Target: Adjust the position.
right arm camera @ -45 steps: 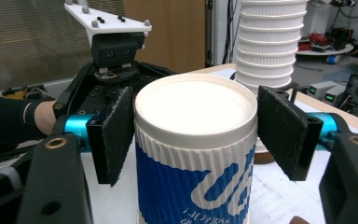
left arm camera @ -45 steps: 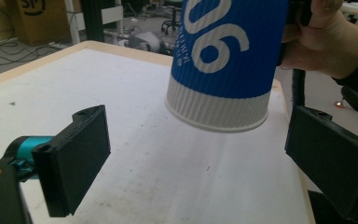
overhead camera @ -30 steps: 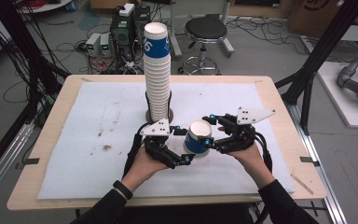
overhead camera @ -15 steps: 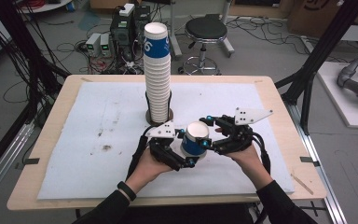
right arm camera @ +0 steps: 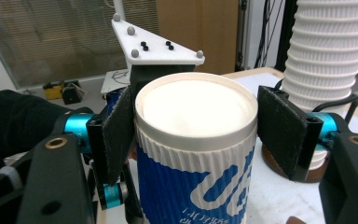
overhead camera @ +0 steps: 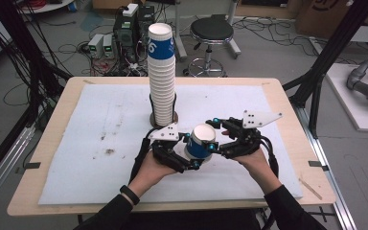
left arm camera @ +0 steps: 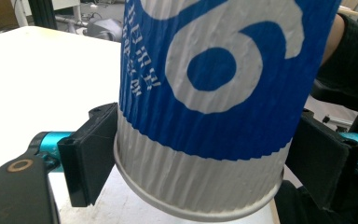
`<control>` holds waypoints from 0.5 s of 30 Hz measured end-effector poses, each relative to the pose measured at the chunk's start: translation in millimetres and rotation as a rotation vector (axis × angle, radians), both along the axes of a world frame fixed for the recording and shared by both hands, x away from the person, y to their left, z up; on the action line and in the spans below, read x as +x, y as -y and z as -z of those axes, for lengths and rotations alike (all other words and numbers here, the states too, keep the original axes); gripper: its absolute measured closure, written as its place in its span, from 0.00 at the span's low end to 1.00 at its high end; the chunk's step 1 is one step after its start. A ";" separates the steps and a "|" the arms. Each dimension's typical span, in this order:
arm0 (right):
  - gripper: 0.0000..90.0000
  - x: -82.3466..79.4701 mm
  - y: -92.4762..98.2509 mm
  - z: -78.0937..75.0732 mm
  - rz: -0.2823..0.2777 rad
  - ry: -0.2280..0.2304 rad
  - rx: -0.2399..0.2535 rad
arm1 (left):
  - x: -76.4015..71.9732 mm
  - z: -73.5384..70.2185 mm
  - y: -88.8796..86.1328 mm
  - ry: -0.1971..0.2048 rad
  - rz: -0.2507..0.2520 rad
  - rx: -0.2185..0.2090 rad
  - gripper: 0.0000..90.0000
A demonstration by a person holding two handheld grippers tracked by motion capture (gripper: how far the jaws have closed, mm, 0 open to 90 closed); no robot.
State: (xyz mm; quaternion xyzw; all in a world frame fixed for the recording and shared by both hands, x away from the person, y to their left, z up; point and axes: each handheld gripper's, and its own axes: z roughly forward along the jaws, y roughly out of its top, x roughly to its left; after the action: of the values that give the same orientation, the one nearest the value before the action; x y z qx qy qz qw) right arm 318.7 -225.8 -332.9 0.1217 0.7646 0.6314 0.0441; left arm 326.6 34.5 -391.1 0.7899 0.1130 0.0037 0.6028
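I have one cup (overhead camera: 200, 142) off the stack (overhead camera: 162, 76), my right tool (overhead camera: 219, 140) clamping its rim. My left tool (overhead camera: 188, 154) has just been closing on its base; restacking remains.

A tall stack of ribbed paper cups (overhead camera: 162, 76) stands on the white-covered worktop (overhead camera: 76, 139), just beyond the claws. Farther off on the floor sit a black round stool (overhead camera: 212, 32) and some electronic boxes (overhead camera: 100, 45) among cables.
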 end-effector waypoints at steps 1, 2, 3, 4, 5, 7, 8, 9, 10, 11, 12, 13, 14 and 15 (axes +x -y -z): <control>0.34 -0.8 0.2 -0.4 0.002 0.012 -0.003 | 0.1 -1.1 -0.9 0.008 0.003 0.009 0.18; 0.33 -1.5 0.2 -1.0 0.004 0.025 -0.004 | 0.0 -1.9 -1.0 0.010 0.005 0.014 0.19; 0.33 -1.7 0.4 -1.4 0.001 0.027 -0.009 | 0.1 -3.0 -1.1 0.012 0.007 0.021 0.19; 0.32 -1.5 0.6 -1.6 0.000 0.025 -0.011 | 0.0 -3.8 -1.7 0.014 0.008 0.020 0.19; 0.30 -0.9 0.8 -1.6 -0.003 0.023 -0.013 | 0.2 -4.9 -2.2 0.011 0.011 0.022 0.19; 0.28 -0.8 1.1 -2.0 -0.002 0.009 -0.026 | 0.7 -7.6 -2.6 0.014 0.020 0.049 0.19; 0.27 -0.3 1.5 -2.4 -0.003 0.014 -0.026 | 0.3 -9.0 -2.6 0.021 0.019 0.058 0.19; 0.24 -0.6 2.3 -3.4 -0.008 0.009 -0.027 | 0.4 -10.3 -3.0 0.025 0.023 0.070 0.20; 0.23 -0.1 3.3 -4.5 -0.006 0.016 -0.027 | 0.5 -11.3 -3.0 0.022 0.027 0.080 0.20; 0.23 0.0 4.7 -6.1 -0.014 0.010 -0.026 | 0.7 -12.7 -3.4 0.027 0.029 0.097 0.20; 0.23 0.1 6.2 -8.2 -0.014 0.012 -0.028 | 0.8 -14.1 -3.3 0.025 0.033 0.112 0.20; 0.22 -0.4 8.6 -10.9 -0.012 0.014 -0.036 | 0.9 -15.4 -3.4 0.024 0.035 0.129 0.20; 0.22 -0.8 10.1 -13.1 -0.012 0.023 -0.044 | 0.7 -16.5 -3.2 0.024 0.036 0.142 0.20; 0.22 -1.2 11.2 -15.1 -0.017 0.027 -0.054 | 0.8 -17.6 -3.3 0.024 0.038 0.159 0.20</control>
State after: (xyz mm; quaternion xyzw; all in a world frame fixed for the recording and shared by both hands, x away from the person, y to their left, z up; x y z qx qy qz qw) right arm 317.5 -237.0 -317.8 0.1055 0.7815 0.6127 0.0523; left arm 327.4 37.8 -373.4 0.8372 0.0900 0.0105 0.5394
